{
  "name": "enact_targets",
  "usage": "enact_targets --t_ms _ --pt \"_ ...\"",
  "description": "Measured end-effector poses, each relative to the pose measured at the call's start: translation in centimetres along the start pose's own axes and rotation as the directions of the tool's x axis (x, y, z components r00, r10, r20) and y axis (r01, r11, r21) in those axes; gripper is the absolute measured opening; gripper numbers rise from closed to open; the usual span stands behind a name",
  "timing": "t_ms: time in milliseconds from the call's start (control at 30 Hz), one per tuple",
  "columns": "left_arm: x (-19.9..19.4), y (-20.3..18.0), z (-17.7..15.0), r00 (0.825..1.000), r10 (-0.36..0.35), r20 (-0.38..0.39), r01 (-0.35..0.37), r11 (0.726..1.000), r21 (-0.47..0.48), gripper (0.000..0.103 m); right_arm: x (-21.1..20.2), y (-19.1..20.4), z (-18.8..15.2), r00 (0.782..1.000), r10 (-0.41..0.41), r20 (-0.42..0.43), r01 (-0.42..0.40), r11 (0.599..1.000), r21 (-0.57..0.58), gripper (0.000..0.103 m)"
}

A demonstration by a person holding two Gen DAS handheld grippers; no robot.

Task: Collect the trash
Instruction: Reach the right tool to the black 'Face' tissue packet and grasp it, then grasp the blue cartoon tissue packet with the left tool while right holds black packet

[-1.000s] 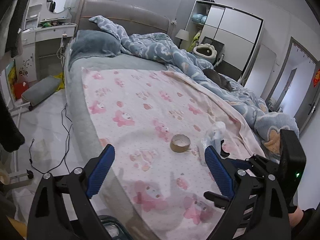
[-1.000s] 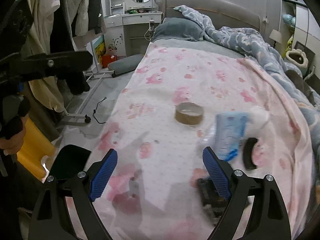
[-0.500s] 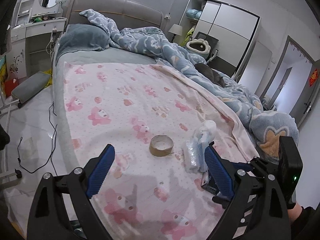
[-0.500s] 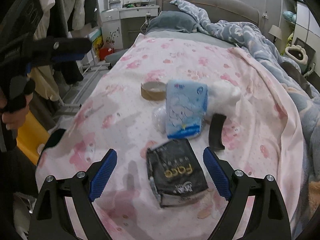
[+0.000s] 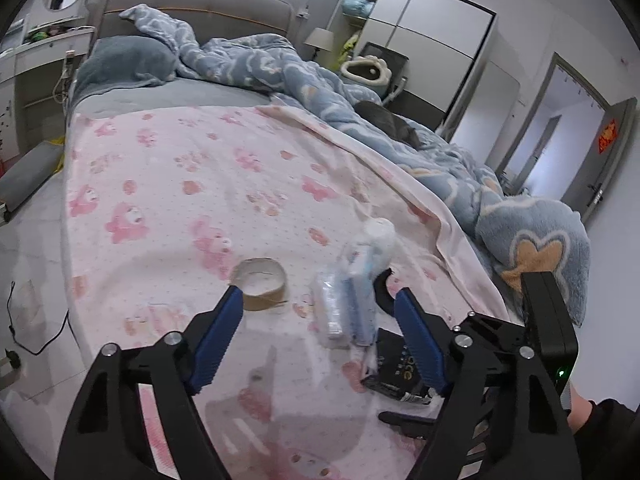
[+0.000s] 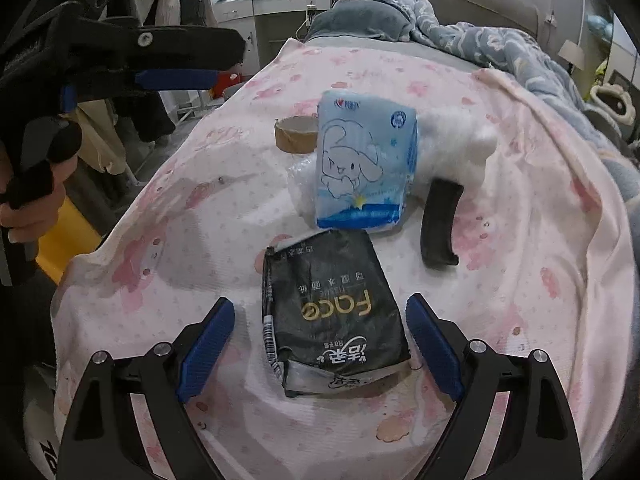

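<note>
Trash lies on the pink bedsheet (image 6: 520,240). A black tissue pack (image 6: 332,320) lies between the open fingers of my right gripper (image 6: 320,344). Beyond it lie a blue tissue pack (image 6: 364,168), clear plastic wrap (image 6: 300,184), a white crumpled tissue (image 6: 456,140), a black curved piece (image 6: 440,224) and a brown tape roll (image 6: 296,134). My left gripper (image 5: 320,336) is open and empty above the sheet, with the tape roll (image 5: 260,284) and the blue pack (image 5: 352,296) just ahead and the black pack (image 5: 396,372) at its right finger.
A blue duvet (image 5: 360,100) is bunched along the far side of the bed, with a grey pillow (image 5: 124,64) at the headboard. A dressing table (image 6: 280,8) and hanging clothes (image 6: 172,0) stand beside the bed. A cable (image 5: 36,332) lies on the floor.
Both grippers have moved forward over the bed toward the trash pile. The black tissue pack now sits closer between the right fingers. Both stay open.
</note>
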State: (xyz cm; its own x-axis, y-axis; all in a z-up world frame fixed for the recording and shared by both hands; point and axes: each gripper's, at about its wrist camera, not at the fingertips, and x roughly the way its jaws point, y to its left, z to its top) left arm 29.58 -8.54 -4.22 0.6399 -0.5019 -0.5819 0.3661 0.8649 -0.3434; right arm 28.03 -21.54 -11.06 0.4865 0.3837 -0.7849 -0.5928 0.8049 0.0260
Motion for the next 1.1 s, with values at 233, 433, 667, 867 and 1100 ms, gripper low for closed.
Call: enact_targets --t_ms 233,433,667,867,1100 --pt "1.8 -1.0 -0.2 0.999 -0.033 -0.021 0.033 0.999 0.010 0.067 0.0 0.0 -0.4 1.000 0.021 0.012 -0.021 1.000 -0.017 0.071" --pt "3.2 -1.5 -0.2 0.997 -0.065 -0.033 0.065 0.998 -0.001 0.058 -0.6 -0.4 -0.5 1.000 0.004 0.023 -0.004 1.000 -0.014 0.058" --pt "4.7 -2.2 -0.5 0.995 -0.083 -0.054 0.082 0.997 -0.011 0.051 -1.5 -0.5 -0.8 0.999 -0.015 0.033 0.016 0.999 -0.034 0.056" --pt "5.4 -2.0 -0.3 0.994 -0.100 -0.047 0.097 0.994 -0.047 0.041 -2.5 -1.1 -1.1 0.999 -0.016 0.047 0.018 0.999 -0.028 0.056" --pt "6.2 -2.5 -0.2 0.994 -0.097 -0.054 0.095 0.994 -0.050 0.027 -3.6 -1.5 -1.7 0.997 -0.023 0.069 0.024 1.000 -0.005 0.056"
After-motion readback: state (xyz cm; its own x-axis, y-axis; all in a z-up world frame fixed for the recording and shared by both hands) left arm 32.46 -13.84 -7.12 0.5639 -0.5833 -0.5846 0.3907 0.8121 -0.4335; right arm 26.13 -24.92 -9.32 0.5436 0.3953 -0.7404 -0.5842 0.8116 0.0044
